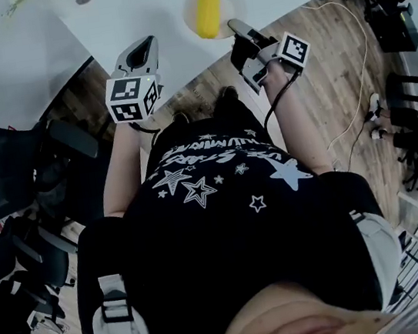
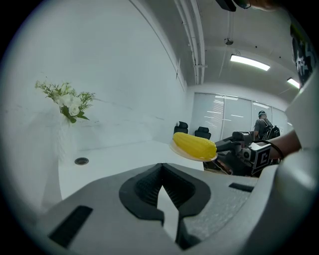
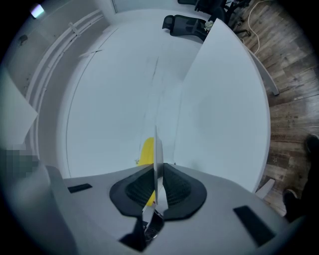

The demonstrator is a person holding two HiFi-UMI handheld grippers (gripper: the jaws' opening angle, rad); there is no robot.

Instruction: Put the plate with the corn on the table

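Note:
A yellow corn cob [image 1: 208, 7] lies on a pale round plate [image 1: 190, 11] over the near edge of the white table [image 1: 139, 9]. My right gripper [image 1: 233, 26] is shut on the plate's near rim. In the right gripper view the plate [image 3: 158, 144] shows edge-on as a thin white line between the jaws, with the corn [image 3: 146, 152] to its left. The left gripper view shows the corn [image 2: 194, 145] and plate [image 2: 185, 154] held a little above the tabletop. My left gripper [image 1: 146, 46] hovers at the table's edge to the left, shut and empty [image 2: 161, 167].
A vase of white flowers [image 2: 70, 99] stands at the table's far left, with a round grommet [image 2: 81, 161] in the tabletop near it. A black office chair [image 1: 8, 177] stands left of me. A cable [image 1: 357, 62] runs over the wood floor to the right.

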